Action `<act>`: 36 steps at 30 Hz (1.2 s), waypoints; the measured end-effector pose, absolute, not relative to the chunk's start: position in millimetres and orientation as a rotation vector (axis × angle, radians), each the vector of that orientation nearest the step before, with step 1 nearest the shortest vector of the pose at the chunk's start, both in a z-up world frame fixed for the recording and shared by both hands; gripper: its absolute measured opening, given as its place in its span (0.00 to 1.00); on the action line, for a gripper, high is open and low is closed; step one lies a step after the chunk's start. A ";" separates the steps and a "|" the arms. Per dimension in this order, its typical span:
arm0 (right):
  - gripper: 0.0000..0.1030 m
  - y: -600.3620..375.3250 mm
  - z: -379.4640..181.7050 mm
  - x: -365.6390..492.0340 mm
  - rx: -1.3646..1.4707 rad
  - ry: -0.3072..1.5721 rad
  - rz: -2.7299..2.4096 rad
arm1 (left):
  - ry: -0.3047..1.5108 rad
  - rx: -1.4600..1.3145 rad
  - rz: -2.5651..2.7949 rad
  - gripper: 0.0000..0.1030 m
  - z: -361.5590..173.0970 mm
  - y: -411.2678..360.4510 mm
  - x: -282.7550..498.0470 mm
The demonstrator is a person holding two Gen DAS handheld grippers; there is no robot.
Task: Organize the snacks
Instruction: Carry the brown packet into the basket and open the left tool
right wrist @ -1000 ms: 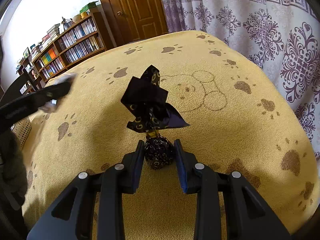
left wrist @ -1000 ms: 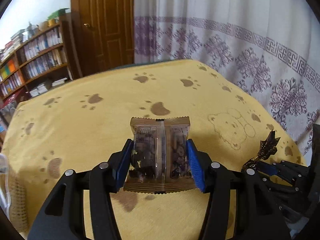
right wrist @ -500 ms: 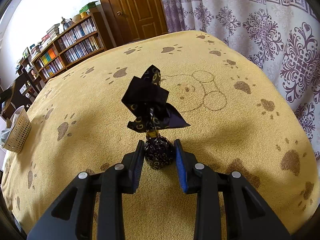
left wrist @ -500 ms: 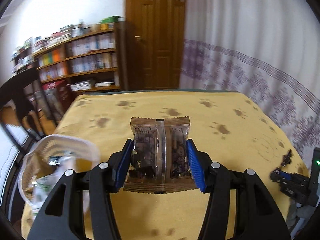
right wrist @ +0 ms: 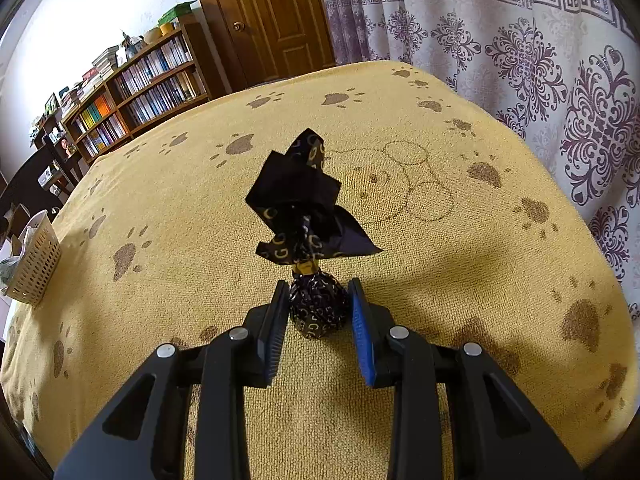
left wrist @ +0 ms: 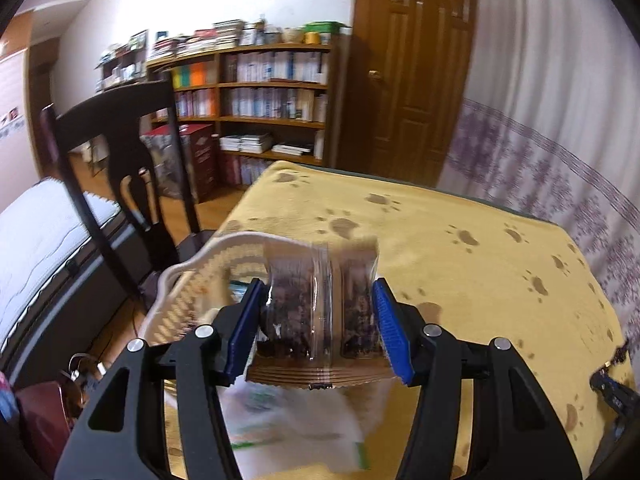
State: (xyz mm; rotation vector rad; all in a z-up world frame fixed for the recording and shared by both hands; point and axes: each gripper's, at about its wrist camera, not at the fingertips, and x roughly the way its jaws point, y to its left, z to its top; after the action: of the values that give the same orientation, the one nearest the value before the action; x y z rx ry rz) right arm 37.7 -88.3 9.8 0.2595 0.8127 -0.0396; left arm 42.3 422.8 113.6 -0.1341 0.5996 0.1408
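My left gripper (left wrist: 318, 296) is shut on a clear snack packet (left wrist: 304, 312) with brown ends and dark pieces inside. It holds the packet above the cream perforated basket (left wrist: 180, 300), which stands at the table's left edge with blurred wrappers showing below the packet. In the right wrist view the same basket (right wrist: 34, 268) sits far off to the left. My right gripper (right wrist: 319, 294) is shut on the round body of a black-and-gold wrapped candy (right wrist: 304, 200). The candy rests low on the yellow paw-print tablecloth (right wrist: 440, 280), its twisted wrapper fanning out ahead.
A dark wooden chair (left wrist: 120, 160) stands just beyond the basket at the table's left side. A bookshelf (left wrist: 260, 92) and a brown door (left wrist: 416, 72) lie behind. A patterned curtain (right wrist: 540, 60) hangs along the table's right side. The right gripper's tip (left wrist: 612, 384) shows at the far right.
My left gripper has swung left with the snack packet, from over the middle of the cloth to above the basket. The right gripper and candy have stayed put.
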 end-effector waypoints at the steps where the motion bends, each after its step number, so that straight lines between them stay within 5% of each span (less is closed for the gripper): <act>1: 0.30 -88.4 9.8 37.7 0.259 0.813 -0.040 | 0.596 -0.149 0.151 0.80 114.9 428.6 42.3; 2: 0.30 -88.3 9.8 37.8 0.260 0.813 -0.039 | 0.587 -0.159 0.162 0.91 116.5 430.9 42.4; 3: 0.30 -88.3 9.8 37.8 0.260 0.813 -0.039 | 0.572 -0.171 0.179 0.92 119.0 436.8 40.4; 16: 0.30 -88.2 10.0 37.7 0.260 0.813 -0.040 | 0.540 -0.171 0.187 0.96 133.2 461.4 18.5; 36: 0.30 -88.5 10.2 37.5 0.258 0.812 -0.043 | 0.669 -0.054 0.283 0.96 82.6 469.7 44.7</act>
State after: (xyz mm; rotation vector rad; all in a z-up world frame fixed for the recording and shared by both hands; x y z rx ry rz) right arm 37.5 -88.5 10.2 0.2577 0.8124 -0.0433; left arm 44.7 469.7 82.6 -0.0535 0.6688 0.2830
